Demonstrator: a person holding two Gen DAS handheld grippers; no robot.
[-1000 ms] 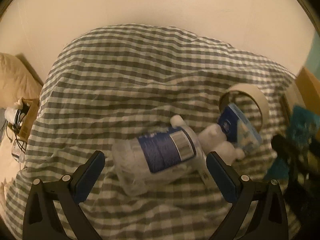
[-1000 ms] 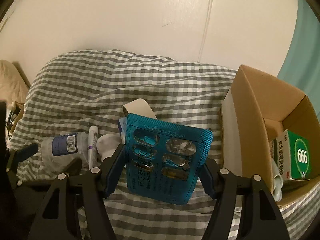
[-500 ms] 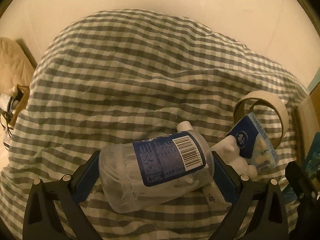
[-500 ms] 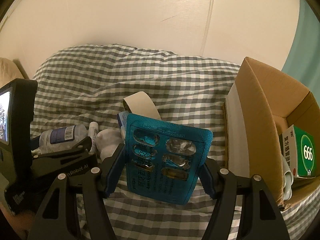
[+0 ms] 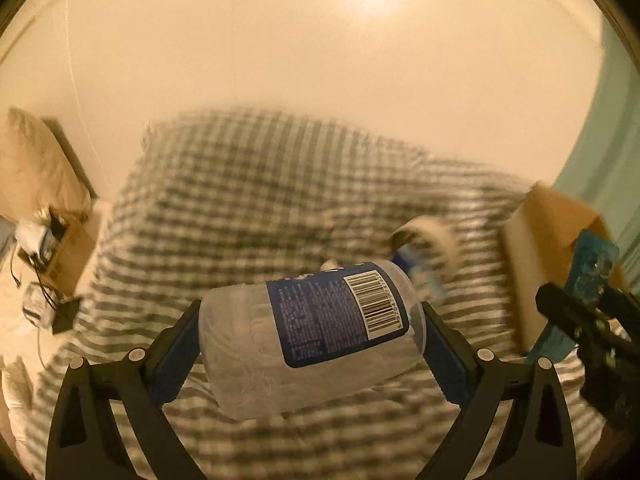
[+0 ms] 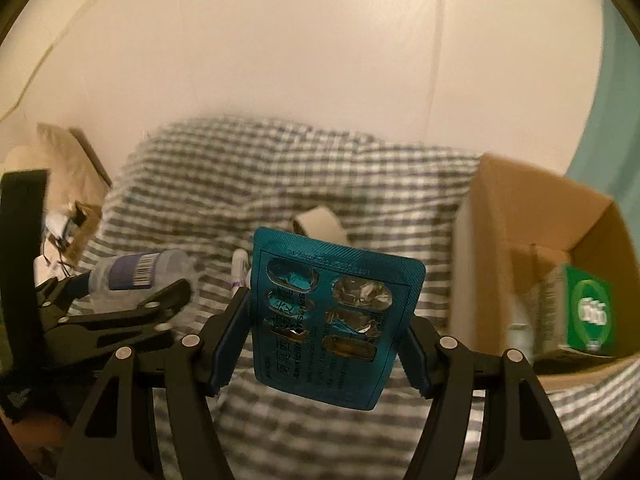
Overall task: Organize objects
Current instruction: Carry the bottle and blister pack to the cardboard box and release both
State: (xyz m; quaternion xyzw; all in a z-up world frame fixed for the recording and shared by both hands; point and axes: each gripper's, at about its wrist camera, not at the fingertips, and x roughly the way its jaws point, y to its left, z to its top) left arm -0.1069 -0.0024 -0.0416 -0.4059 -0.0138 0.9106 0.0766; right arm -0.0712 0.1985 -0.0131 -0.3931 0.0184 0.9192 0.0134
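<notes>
- Work surface: a bed covered by a grey-and-white checked blanket [image 5: 256, 208], rumpled into soft folds; it fills the lower half of both views and is blurred in the left wrist view.
- Room: a plain cream wall [image 5: 320, 80] rises behind the bed, with a teal strip [image 6: 616, 120] at the far right edge. At the left edge I see a beige pillow [image 5: 36, 164] and, below it, a small brown box holding cables [image 5: 52, 240].
- Left gripper [image 5: 312, 332]: I have it clenched on a clear plastic bottle [image 5: 280, 344] with a blue barcoded label. The bottle lies crosswise between the blue pads, lifted clear of the blanket.
- Right gripper [image 6: 326, 320]: its pads press on both side edges of a teal blister pack [image 6: 332, 320], which stands upright; several of its pockets are torn open.
- Container: an open cardboard box [image 6: 520, 208] sits on the blanket at the right, just beside the blister pack. Inside it stands a green carton [image 6: 588, 312], with a pale item next to it that I cannot identify.
- Loose items on the blanket: a roll of tape [image 6: 320, 224] stands on edge behind the blister pack; a small white tube [image 6: 240, 268] lies near it, partly hidden.
</notes>
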